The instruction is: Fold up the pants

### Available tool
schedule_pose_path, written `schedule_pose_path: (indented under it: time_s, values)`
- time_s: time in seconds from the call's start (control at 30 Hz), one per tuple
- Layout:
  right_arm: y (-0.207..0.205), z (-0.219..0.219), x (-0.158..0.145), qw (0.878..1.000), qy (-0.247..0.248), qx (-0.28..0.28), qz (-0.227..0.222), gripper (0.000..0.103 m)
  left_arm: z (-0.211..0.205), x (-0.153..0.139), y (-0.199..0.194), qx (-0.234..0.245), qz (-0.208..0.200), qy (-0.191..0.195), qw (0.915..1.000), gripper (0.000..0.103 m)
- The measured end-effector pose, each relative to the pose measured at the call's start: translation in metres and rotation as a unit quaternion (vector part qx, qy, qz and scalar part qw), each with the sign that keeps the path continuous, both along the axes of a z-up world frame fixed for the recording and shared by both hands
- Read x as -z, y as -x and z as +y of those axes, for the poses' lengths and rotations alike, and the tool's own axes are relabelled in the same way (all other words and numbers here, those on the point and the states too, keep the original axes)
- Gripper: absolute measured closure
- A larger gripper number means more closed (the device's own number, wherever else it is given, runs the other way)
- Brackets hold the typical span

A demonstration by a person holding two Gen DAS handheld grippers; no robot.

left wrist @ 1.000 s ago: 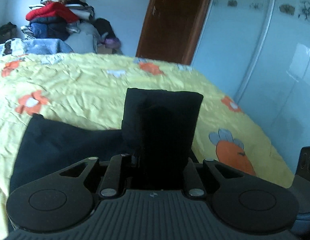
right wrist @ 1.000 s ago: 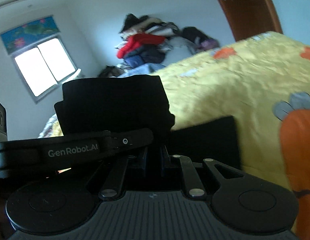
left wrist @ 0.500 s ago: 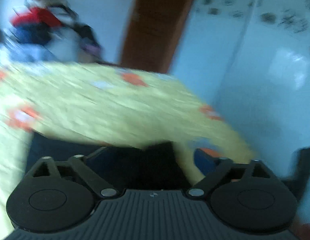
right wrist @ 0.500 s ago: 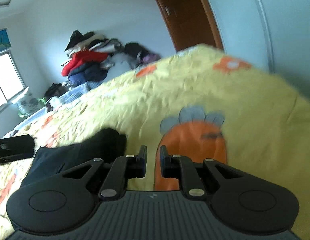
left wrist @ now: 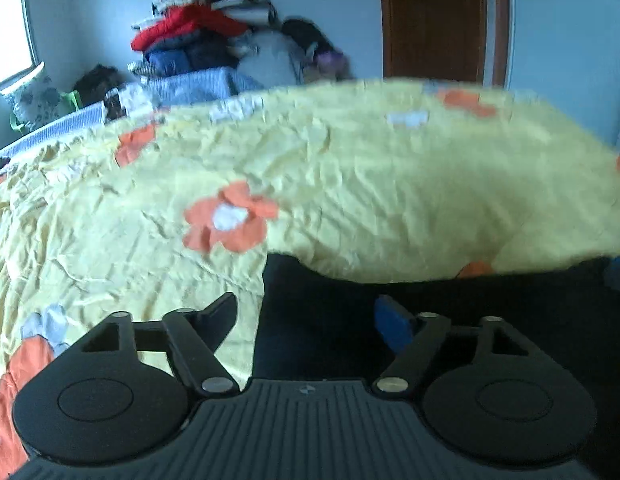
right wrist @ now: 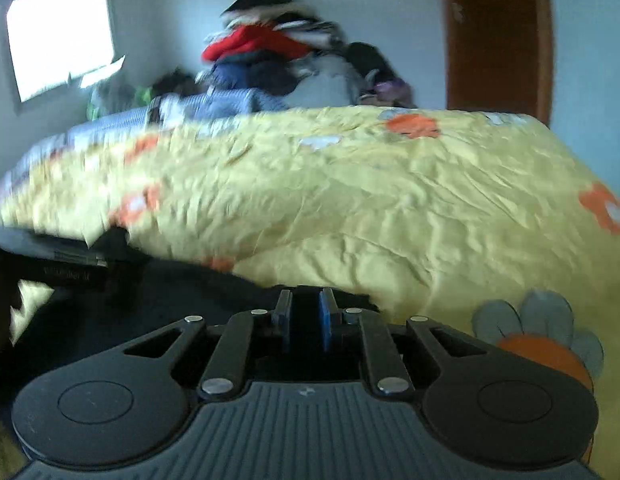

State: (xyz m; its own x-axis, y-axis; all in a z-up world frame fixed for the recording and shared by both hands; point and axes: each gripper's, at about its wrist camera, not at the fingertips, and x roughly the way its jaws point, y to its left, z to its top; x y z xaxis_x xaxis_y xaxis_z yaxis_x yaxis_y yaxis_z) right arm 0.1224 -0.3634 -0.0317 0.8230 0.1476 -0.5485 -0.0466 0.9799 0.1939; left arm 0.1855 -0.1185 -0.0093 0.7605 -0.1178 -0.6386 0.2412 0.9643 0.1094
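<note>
The dark pants point(left wrist: 450, 312) lie flat on the yellow flowered bedspread point(left wrist: 350, 184), filling the lower right of the left wrist view. My left gripper point(left wrist: 310, 312) is open and empty, its jaws spread wide over the pants' left edge. In the right wrist view the pants point(right wrist: 149, 312) lie at lower left. My right gripper point(right wrist: 305, 316) has its jaws close together with a narrow gap over the pants' right edge; no cloth shows between them. The left gripper's body point(right wrist: 61, 268) shows at the left of that view.
A pile of clothes point(left wrist: 205, 40) sits at the far side of the bed by the wall. A brown door point(left wrist: 434, 20) stands at the back right and a window point(right wrist: 57, 40) at the back left. A blue striped cover point(left wrist: 69, 120) lies along the bed's far left.
Both grippers held the folded pants up one second ago. They have let go; the pants now lie flat on the bed. The left jaws have opened wide and both views swung left.
</note>
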Motion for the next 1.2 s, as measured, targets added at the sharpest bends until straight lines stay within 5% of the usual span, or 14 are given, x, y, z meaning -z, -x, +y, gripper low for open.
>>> schedule_pose_path:
  time_s: [0.13, 0.2, 0.27, 0.37, 0.47, 0.53, 0.6, 0.8, 0.93, 1.0, 1.2]
  values:
    - [0.024, 0.002, -0.008, 0.999, -0.004, -0.033, -0.018, 0.081, 0.004, -0.011, 0.03, 0.026, -0.028, 0.01, 0.9992, 0.025]
    - [0.025, 0.011, 0.001, 0.999, 0.016, -0.039, -0.001, 0.07, 0.006, -0.006, 0.041, 0.044, -0.022, 0.0, 0.9988, 0.025]
    - [0.028, 0.011, 0.007, 1.0, 0.025, -0.01, 0.001, 0.047, 0.01, 0.0, 0.052, 0.048, -0.02, -0.018, 0.9985, 0.028]
    - [0.043, 0.016, -0.007, 0.999, 0.022, 0.004, -0.023, 0.047, 0.03, 0.003, 0.079, 0.074, -0.041, 0.028, 0.996, 0.025]
    - [0.059, 0.035, -0.014, 0.998, 0.022, -0.046, -0.043, 0.047, 0.034, 0.013, 0.092, 0.091, -0.014, 0.014, 0.9956, 0.023]
    - [0.062, 0.05, -0.006, 0.996, 0.061, -0.069, -0.021, 0.047, 0.042, 0.018, 0.097, 0.087, -0.018, 0.019, 0.9959, 0.023]
    - [0.064, 0.056, 0.007, 0.992, 0.116, -0.055, -0.007, 0.035, 0.054, 0.014, 0.099, 0.08, -0.006, 0.04, 0.9959, 0.024]
    - [0.093, 0.032, -0.006, 0.997, 0.064, -0.02, -0.038, 0.034, 0.083, 0.002, 0.107, 0.074, -0.007, 0.077, 0.9943, 0.026]
    - [0.09, 0.034, -0.001, 0.997, 0.064, -0.041, -0.019, 0.032, 0.075, 0.012, 0.114, 0.096, 0.009, 0.05, 0.9941, 0.025]
    - [0.084, 0.036, 0.011, 0.996, 0.079, -0.036, 0.008, 0.023, 0.074, 0.012, 0.121, 0.099, -0.003, 0.035, 0.9944, 0.025]
    - [0.084, 0.02, 0.024, 1.0, 0.014, -0.007, 0.012, 0.009, 0.069, 0.006, 0.112, 0.061, 0.008, 0.053, 0.9967, 0.022]
